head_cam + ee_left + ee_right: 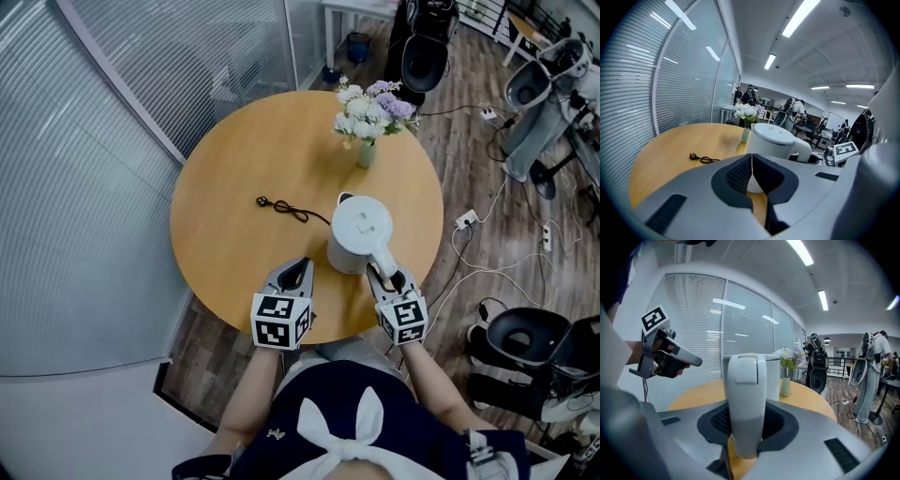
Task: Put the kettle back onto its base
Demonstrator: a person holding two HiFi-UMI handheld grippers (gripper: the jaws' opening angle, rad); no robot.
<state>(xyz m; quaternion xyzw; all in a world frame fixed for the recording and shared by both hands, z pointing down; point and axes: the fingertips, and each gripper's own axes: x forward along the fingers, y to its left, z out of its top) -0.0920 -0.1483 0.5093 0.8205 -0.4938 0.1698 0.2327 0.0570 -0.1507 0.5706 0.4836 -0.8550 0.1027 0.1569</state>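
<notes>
Two tools tilt down: left tool (301, 267) closed, right tool (386, 275) gripping the kettle handle (743, 404).

Left gripper (751, 157) jaws together, empty; kettle (772, 140) just beyond, upright on table (670, 145)

bare tabletop (234, 225) left of kettle (359, 234), cord (286, 208) and vase (366, 153) beyond

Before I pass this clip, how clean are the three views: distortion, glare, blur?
Head view: sharp, even light, no glare on the table, straight lines bow near the edges. Left gripper view: heavy fisheye, black corners, ceiling lights blown out. Right gripper view: same fisheye; the kettle handle looms large, slightly soft.
</notes>
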